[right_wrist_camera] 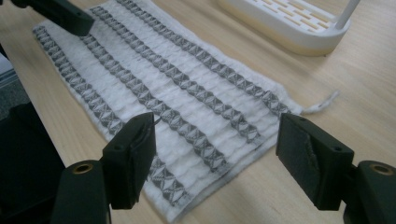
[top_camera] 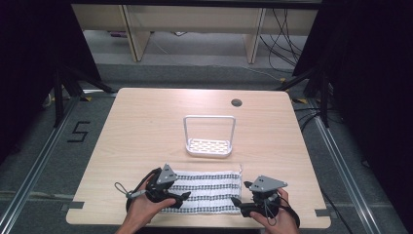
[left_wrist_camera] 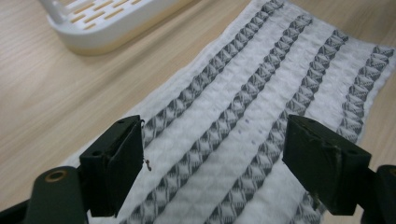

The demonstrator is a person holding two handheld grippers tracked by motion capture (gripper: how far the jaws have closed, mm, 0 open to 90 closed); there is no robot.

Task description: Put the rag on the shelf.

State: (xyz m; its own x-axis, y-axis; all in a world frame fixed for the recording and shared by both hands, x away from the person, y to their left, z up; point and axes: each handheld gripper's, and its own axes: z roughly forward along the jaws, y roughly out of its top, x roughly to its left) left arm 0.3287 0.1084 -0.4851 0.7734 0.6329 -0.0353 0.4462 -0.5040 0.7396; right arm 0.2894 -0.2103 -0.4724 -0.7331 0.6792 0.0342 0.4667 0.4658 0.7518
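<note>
High view: a white quilted cloth with grey diamond stripes lay at the desk's near edge, between the left gripper and right gripper; floor marking read "5". Gripper views: both jaws stood apart, empty. A shallow pinch could bunch the cloth, dragging it off the edge

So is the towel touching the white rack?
Apart. In the high view a strip of bare table runs between the towel and the rack; the right gripper view shows the same gap.
</note>
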